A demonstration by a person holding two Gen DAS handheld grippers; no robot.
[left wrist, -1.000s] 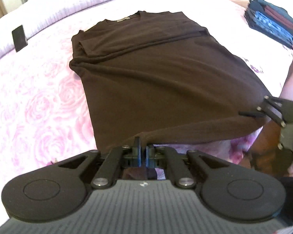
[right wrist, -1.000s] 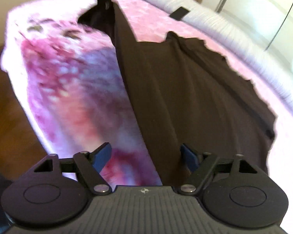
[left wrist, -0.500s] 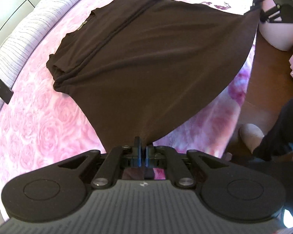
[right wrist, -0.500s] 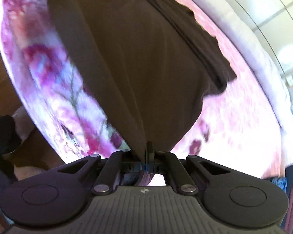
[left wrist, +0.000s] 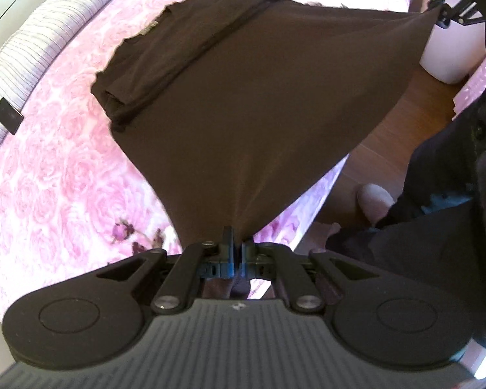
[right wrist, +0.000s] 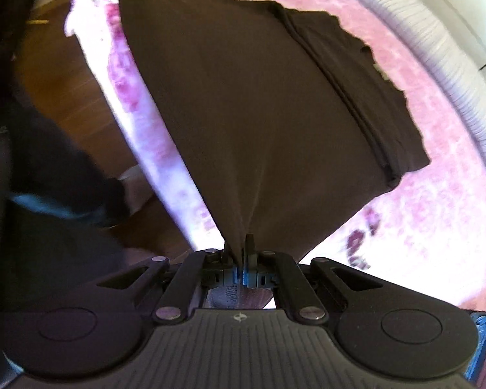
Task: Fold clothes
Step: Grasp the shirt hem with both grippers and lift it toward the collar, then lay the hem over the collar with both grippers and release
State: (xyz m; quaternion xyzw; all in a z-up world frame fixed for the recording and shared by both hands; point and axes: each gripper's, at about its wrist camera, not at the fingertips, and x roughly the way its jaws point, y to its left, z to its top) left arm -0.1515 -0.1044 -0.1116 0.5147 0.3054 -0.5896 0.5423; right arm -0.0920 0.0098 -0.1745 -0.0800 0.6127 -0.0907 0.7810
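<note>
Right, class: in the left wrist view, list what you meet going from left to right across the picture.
Small black device on the striped white bed edge → brown shirt → white container on the floor.

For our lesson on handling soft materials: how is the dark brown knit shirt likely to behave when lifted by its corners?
Probably floppy: the dark brown knit shirt drapes from the left gripper and right gripper. Likely light: thin pinches hold it. Its far end stays on the pink floral bedspread.
</note>
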